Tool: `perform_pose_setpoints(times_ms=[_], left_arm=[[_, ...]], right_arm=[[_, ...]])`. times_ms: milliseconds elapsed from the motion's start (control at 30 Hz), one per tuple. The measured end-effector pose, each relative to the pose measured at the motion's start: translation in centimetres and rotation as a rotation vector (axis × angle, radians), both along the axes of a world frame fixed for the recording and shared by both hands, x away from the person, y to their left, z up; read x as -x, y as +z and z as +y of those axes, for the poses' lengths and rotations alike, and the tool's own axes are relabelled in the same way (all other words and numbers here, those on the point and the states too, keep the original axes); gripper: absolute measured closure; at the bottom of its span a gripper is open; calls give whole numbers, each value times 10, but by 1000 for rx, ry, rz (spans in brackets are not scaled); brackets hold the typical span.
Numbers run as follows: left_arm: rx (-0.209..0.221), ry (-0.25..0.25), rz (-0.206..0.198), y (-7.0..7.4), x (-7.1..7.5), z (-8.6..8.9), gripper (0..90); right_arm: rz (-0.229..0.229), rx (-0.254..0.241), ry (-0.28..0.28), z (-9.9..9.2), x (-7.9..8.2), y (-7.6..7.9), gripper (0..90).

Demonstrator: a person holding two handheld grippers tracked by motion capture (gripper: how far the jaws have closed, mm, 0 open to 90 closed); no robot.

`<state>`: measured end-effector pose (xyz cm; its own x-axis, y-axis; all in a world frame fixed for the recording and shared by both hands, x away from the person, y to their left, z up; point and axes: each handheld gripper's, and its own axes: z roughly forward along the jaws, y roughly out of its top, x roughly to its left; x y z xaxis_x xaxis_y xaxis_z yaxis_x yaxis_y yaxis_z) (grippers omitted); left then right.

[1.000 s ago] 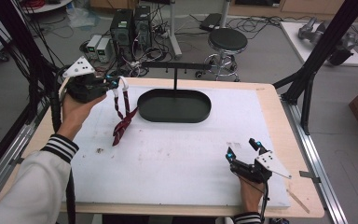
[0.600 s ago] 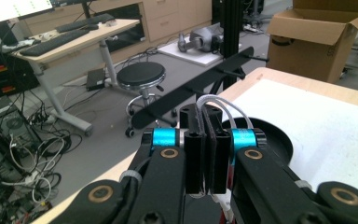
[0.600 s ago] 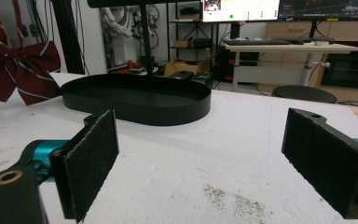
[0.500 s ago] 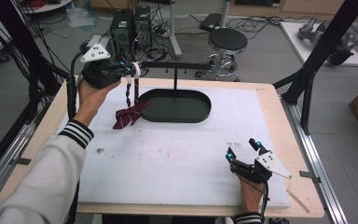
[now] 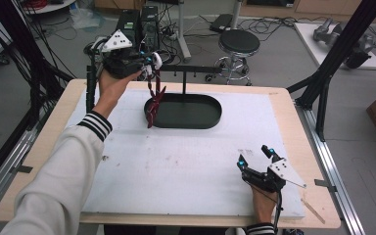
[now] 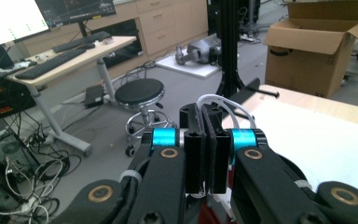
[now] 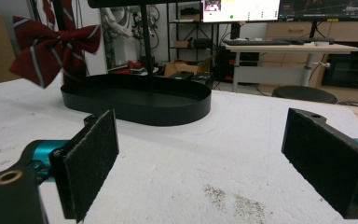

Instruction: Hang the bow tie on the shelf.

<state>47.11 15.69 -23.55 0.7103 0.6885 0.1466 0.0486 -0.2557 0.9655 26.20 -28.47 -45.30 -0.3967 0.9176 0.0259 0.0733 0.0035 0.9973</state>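
One bow tie (image 5: 153,100), left hand-held gripper (image 5: 149,66) pinching it.

The left gripper (image 5: 149,62) is rising and travelling toward the table's far edge, carrying the red striped bow tie (image 5: 152,104) (earlier dangling beside it) over the black oval tray's (image 5: 210,116) near-left rim.

Ahead of your left tool, a black round stool (image 6: 143,93) stands on grey floor (image 6: 98,158); beyond it a desk (image 6: 70,58) with keyboards. To its right, a cardboard box (image 6: 324,44).
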Motion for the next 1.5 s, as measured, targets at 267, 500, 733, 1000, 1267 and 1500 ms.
perform_pose_setpoints(times_ms=[267,500,733,1000,1267,1500], left_arm=[[0,31,11,-2,-23,-3,875],[2,64,57,-20,-44,-2,875],[-28,72,80,-26,-55,-7,874],[-74,111,127,-36,-57,-6,872],[-130,154,168,-46,-58,-6,831],[-156,225,161,-46,-57,-6,636]], right_arm=[[-1,2,-2,0,0,0,99],[-2,1,-5,0,0,0,99],[-2,1,-6,0,0,0,99],[-4,4,-5,0,0,0,99],[-2,5,-5,0,1,0,99],[-4,5,-5,1,1,0,99]])
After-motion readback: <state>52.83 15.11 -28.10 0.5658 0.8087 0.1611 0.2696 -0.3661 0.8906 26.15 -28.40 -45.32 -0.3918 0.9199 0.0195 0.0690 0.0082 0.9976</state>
